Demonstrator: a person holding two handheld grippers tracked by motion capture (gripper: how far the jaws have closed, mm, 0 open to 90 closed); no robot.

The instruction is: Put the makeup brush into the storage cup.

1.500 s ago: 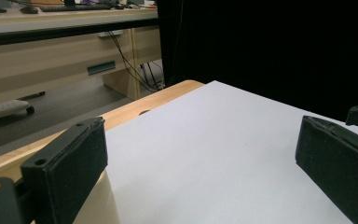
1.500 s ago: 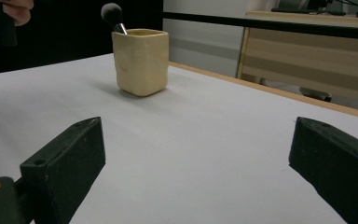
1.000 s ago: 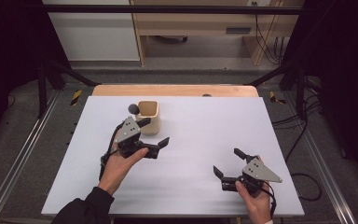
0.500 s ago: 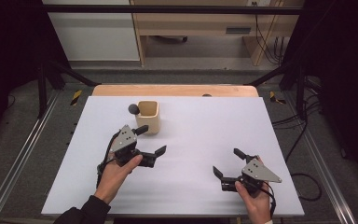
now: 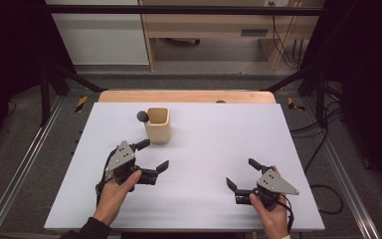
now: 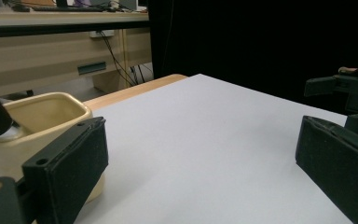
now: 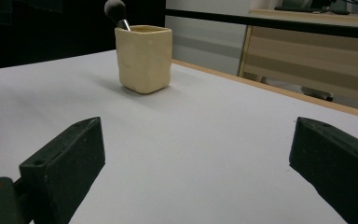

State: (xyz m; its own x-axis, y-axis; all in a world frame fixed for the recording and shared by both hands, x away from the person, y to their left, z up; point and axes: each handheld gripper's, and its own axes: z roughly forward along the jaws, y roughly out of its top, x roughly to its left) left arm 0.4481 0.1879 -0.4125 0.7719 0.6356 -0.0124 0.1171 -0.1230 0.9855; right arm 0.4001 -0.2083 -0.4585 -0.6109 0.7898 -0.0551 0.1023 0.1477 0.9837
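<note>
Brush (image 5: pixel 143 116) stands head-up in the cream cup (image 5: pixel 158 125), upper-left of centre, so you keep left gripper (image 5: pixel 155 157) & right gripper (image 5: pixel 240 173) released, nothing held, low in frame.

Cream square-sided cup (image 5: pixel 158 125) stands upright on the white surface (image 5: pixel 214 149), toward its far left. A brush (image 5: pixel 143 116) sits inside, dark rounded head up, leaning out over the cup's left rim.

You've got nothing to read here: no label, brand, number or sign shows clearly on anything.
</note>
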